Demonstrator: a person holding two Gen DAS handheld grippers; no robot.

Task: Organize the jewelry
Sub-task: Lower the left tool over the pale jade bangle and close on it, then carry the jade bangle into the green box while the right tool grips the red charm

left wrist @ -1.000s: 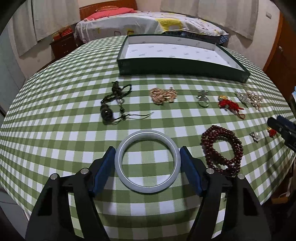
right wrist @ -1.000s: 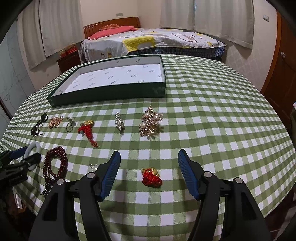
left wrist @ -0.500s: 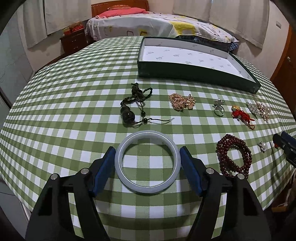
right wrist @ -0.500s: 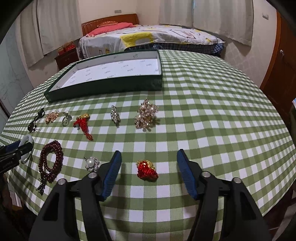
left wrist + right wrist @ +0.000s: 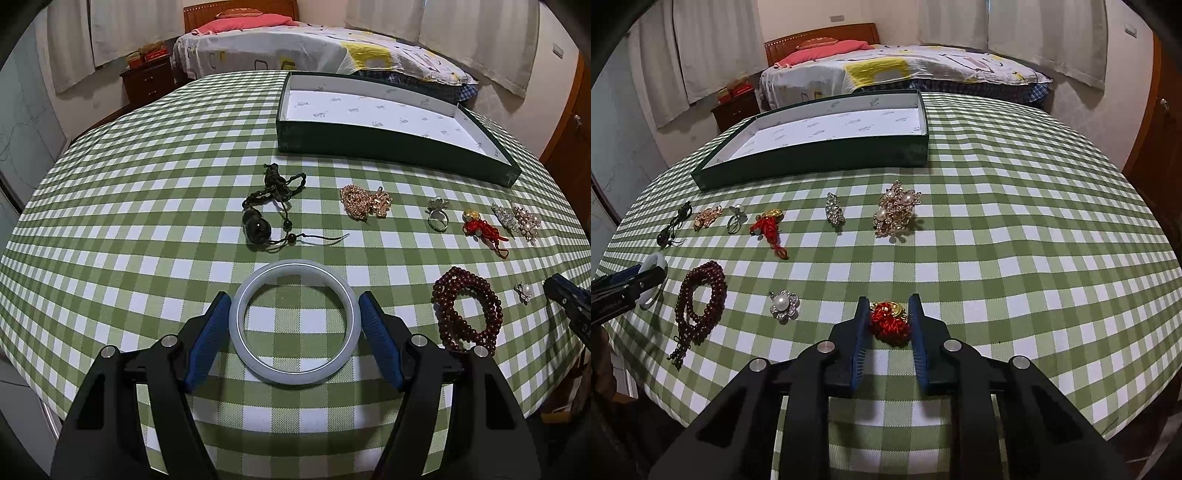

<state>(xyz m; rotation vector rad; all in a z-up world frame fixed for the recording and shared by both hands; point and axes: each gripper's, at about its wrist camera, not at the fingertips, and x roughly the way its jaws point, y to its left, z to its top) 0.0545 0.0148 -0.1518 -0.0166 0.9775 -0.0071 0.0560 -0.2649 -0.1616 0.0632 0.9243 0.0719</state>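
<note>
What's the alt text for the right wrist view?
The right tool has just been closing, and its pads now flank a red knot charm on a green checked tablecloth. Beyond lie brooches, a pearl pin, dark red beads and an empty green tray.

From your left wrist camera, the right gripper [image 5: 570, 308] is cut off at the picture's right edge, jaws unseen. From your right wrist camera, the left gripper [image 5: 626, 286] hides part of the pale bangle [image 5: 656, 260], and the frame crops it.
</note>
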